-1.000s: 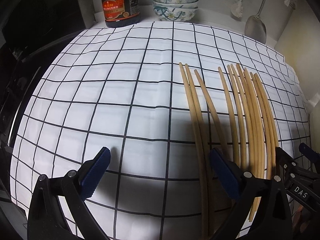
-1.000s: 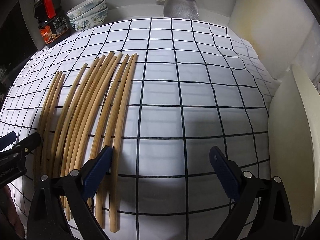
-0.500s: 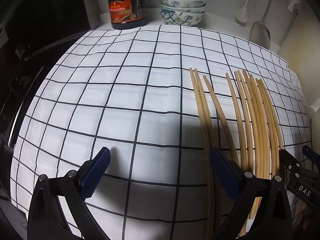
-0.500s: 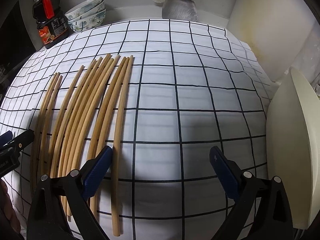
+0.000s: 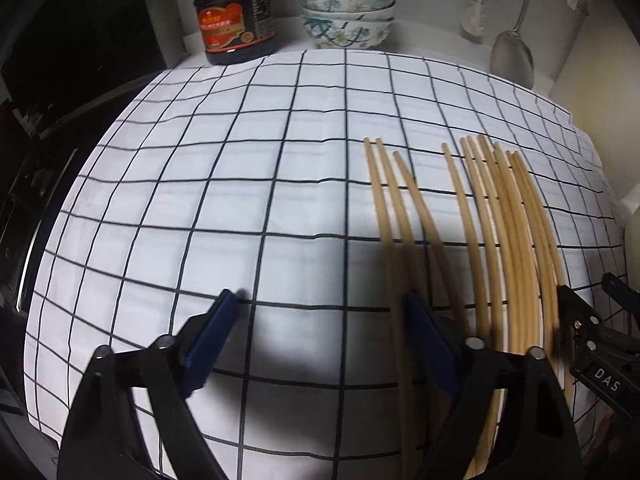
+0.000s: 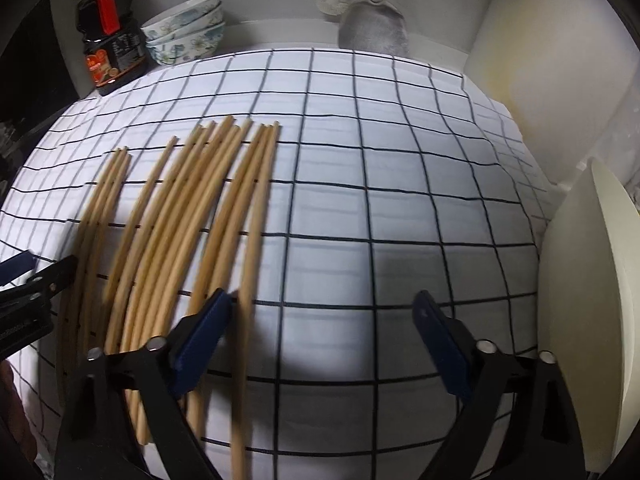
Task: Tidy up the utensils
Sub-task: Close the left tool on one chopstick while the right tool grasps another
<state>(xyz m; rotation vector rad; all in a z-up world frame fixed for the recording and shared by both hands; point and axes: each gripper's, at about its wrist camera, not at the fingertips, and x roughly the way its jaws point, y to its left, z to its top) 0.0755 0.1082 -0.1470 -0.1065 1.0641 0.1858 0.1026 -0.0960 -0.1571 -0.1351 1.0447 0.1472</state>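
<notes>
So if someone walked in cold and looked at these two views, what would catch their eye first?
Probably the row of wooden chopsticks fanned out lengthwise on the white grid-patterned cloth, lying between the two grippers. Next, both the left gripper and the right gripper hover over the cloth, jaws wide apart, holding nothing. At the back stand a dark sauce bottle and stacked floral bowls.

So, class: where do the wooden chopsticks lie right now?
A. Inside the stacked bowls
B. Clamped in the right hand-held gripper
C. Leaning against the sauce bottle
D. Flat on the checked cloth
D: the chopsticks lie side by side on the checked cloth, and neither gripper holds any.
</notes>
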